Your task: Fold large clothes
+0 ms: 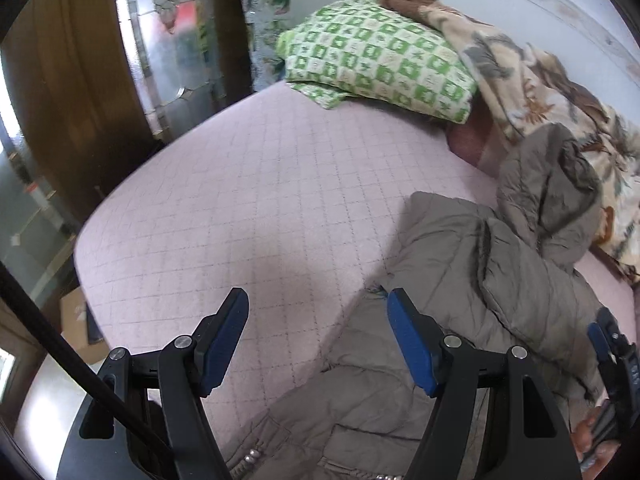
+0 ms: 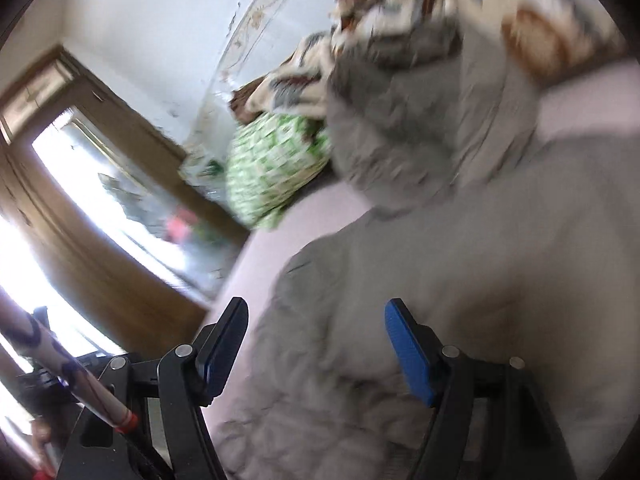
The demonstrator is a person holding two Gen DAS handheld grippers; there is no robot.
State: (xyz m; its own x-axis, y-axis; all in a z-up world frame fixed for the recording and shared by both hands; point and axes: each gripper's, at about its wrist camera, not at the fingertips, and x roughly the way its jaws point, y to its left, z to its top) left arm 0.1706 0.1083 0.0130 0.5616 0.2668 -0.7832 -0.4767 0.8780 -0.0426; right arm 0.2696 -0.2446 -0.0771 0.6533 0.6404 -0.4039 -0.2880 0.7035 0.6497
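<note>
Right, both my jaws are released, nothing in either. My left gripper (image 1: 318, 336) hangs over the near edge of the bed (image 1: 240, 184), jaws spread, one blue pad over bare pink quilted cover, the other over the coat (image 1: 500, 280). My right gripper (image 2: 316, 344) is also spread apart with only the coat (image 2: 440, 260) below it, no fabric pinched; that view is smeared, so fine detail is lost. In the left wrist view the right gripper (image 1: 612, 356) shows at the far right edge, just beside the coat's bulk. The coat, a grey-beige puffy one, lies on the near right part of the bed, lower body toward me, one part humped up and doubled over near the patterned blanket (image 1: 540, 92); I can't tell whether that hump is a hood or a sleeve. My guess: it sits crumpled like that because a fold is only partly made, and both grippers are free so as to pick fresh grab points. The big bare stretch of bed to the left looks like the room kept for laying it flat. A green checked pillow (image 1: 380, 56) sits at the head of the bed, touching the blanket, well apart from the coat. Small shiny beads (image 1: 250, 458) show on the coat's near hem. Containers: what looks like a cardboard box (image 1: 76, 316) on the floor beside the bed, contents not visible. Task looks early to midway.
</note>
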